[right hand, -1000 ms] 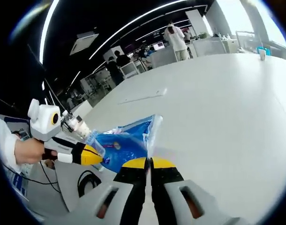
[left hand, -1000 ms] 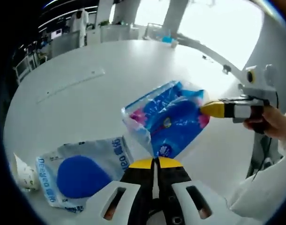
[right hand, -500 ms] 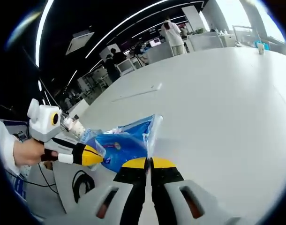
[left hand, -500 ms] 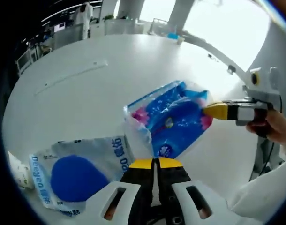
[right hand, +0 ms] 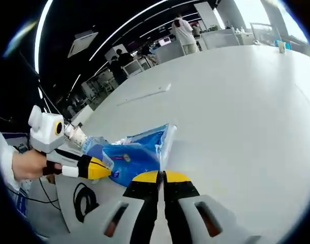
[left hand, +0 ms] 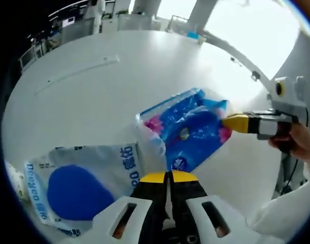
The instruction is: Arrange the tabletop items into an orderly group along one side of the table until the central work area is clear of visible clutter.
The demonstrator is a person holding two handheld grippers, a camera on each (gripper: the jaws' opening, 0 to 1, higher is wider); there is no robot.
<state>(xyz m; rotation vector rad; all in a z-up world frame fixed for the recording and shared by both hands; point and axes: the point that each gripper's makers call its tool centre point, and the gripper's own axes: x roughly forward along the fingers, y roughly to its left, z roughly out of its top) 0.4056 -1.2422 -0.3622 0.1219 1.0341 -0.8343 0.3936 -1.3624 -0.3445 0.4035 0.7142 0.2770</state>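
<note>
Blue packet (left hand: pixel 190 133) (between both clamped tongs)

Count: two plastic packs on the white table (left hand: pixel 84 101) — one blue-and-pink pack (left hand: pixel 188 129) and one pale pack with a blue oval (left hand: pixel 79 178) on its face — plus one small white object (left hand: pixel 15 178) at the table edge, too blurred to identify. Two grippers: the left gripper (left hand: pixel 168 176) and the right gripper (right hand: pixel 162 176), one per hand, two hands, with a hand (right hand: pixel 28 165) visible behind the left one. Background: one small blue item (left hand: pixel 194 35) at the far table edge, at least three people standing far off in the right gripper view.
</note>
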